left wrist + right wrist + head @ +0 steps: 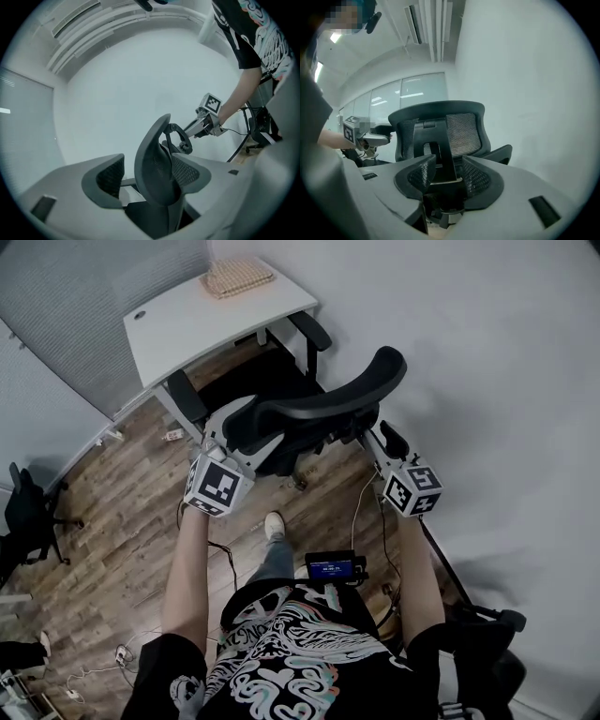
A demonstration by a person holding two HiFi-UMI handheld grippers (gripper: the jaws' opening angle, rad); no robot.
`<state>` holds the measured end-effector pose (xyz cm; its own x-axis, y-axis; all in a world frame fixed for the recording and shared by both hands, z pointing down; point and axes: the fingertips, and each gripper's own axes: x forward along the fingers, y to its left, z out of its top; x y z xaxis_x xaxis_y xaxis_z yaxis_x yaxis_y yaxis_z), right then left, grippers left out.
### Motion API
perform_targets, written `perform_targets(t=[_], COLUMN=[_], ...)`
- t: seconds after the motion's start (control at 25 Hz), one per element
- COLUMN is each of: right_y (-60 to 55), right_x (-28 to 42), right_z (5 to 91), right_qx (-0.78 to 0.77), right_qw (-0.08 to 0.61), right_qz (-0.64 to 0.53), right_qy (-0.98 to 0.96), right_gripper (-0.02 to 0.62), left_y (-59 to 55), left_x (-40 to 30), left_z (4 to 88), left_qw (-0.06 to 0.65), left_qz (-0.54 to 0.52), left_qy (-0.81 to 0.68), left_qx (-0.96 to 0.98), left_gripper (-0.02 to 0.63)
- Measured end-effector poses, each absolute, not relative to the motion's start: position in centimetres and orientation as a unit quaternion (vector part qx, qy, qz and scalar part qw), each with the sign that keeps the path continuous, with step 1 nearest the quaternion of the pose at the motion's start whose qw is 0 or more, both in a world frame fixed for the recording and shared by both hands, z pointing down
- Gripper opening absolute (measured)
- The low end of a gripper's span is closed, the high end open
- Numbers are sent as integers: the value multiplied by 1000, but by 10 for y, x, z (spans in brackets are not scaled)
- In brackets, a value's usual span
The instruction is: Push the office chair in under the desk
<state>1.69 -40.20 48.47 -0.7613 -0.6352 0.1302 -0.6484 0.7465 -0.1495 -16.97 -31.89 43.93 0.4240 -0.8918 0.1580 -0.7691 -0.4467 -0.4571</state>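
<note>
desk (187, 320) 1 | office chair (319, 409) 1 | left gripper (223, 435), right gripper (387, 444): 2 | woven mat (239, 277) 1

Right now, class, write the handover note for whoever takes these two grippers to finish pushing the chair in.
Left gripper: open, the backrest edge between its jaws, not clamped.
Right gripper: open, holding nothing, at the backrest's right side.
Office chair: faces the desk, seat near its edge, backrest well out.
Done: both grippers brought to the backrest.
Left: push the chair in under the desk.
</note>
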Motion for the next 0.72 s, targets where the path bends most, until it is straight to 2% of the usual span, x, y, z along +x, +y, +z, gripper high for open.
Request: perform_targets(t=[0.12, 0.16, 0.28, 0.36, 0.44, 0.48, 0.52, 0.72], right_y=[-379, -368, -331, -309, -289, -280, -273, -233], right_x=[31, 34, 40, 41, 42, 42, 40, 27], right_z=[490, 491, 486, 476, 467, 465, 464, 461], right_qx=[355, 355, 354, 362, 368, 367, 366, 359], right_qw=[23, 22, 19, 10, -1, -5, -8, -9], right_qz=[98, 97, 79, 56, 35, 32, 33, 42], right_qy=[-929, -930, -932, -931, -929, -930, -930, -932], right_gripper=[163, 129, 76, 38, 26, 26, 26, 26], left_y=[-303, -296, -268, -245, -220, -210, -200, -162], left_x=[-175, -177, -182, -188, -191, -191, -190, -188], left_z=[438, 440, 445, 443, 443, 444, 445, 451], left_qw=[142, 132, 107, 98, 92, 91, 90, 58], left_qz=[-169, -159, -131, -114, -106, -107, -108, -104], left_qy=[522, 530, 558, 578, 593, 597, 601, 621], left_qx=[-824, -823, -813, -802, -793, -789, -786, -775], left_gripper=[306, 305, 292, 242, 102, 53, 31, 31])
